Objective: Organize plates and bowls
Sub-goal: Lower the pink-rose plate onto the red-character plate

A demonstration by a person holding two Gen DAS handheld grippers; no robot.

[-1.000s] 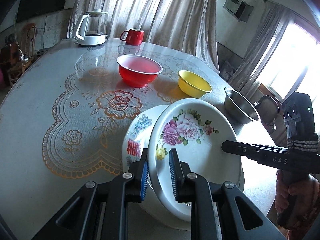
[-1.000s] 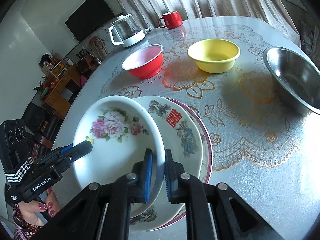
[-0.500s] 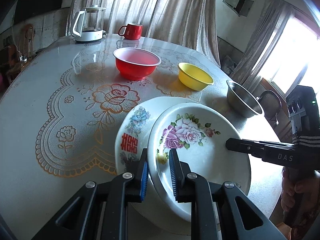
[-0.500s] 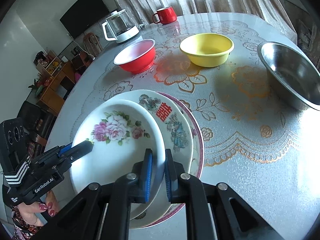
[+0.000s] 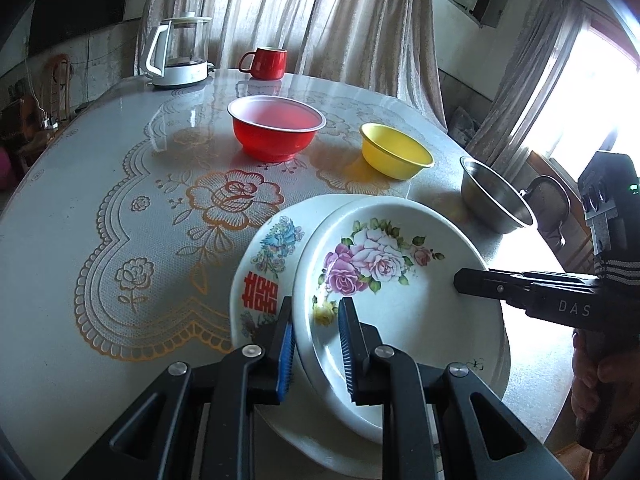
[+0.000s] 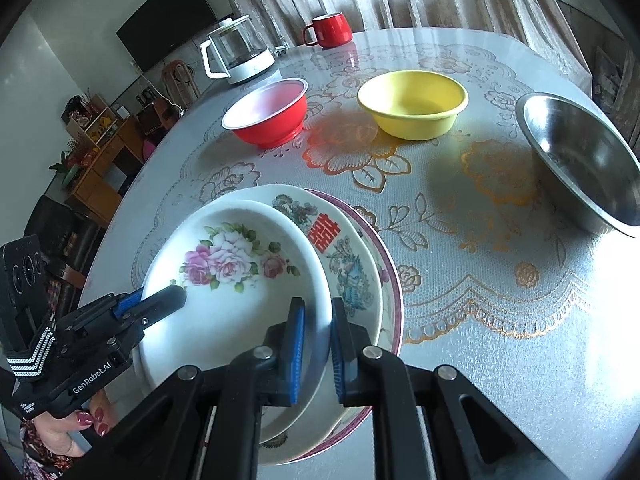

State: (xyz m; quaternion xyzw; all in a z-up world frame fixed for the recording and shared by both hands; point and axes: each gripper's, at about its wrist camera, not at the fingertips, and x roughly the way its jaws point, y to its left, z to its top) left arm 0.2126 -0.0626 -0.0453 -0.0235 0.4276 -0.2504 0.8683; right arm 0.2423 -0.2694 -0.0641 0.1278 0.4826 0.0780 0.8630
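A white plate with pink roses (image 5: 400,292) (image 6: 228,300) lies tilted on a stack near the table's front edge, held at two opposite rims. My left gripper (image 5: 316,344) is shut on its near-left rim. My right gripper (image 6: 316,344) is shut on the opposite rim. Each shows in the other's view, the left gripper (image 6: 160,300) and the right gripper (image 5: 460,280). Under it lies a white plate with a red double-happiness sign (image 5: 260,280) (image 6: 344,248). A pink-rimmed plate (image 6: 390,280) is at the bottom of the stack.
Farther back on the lace-patterned table stand a red bowl (image 5: 276,128) (image 6: 268,116), a yellow bowl (image 5: 394,152) (image 6: 412,104) and a steel bowl (image 5: 492,196) (image 6: 584,164). A glass kettle (image 5: 178,54) and a red mug (image 5: 266,62) stand by the curtain.
Hardly anything: both grippers keep their hold on the rose plate, and the views have shifted only slightly.
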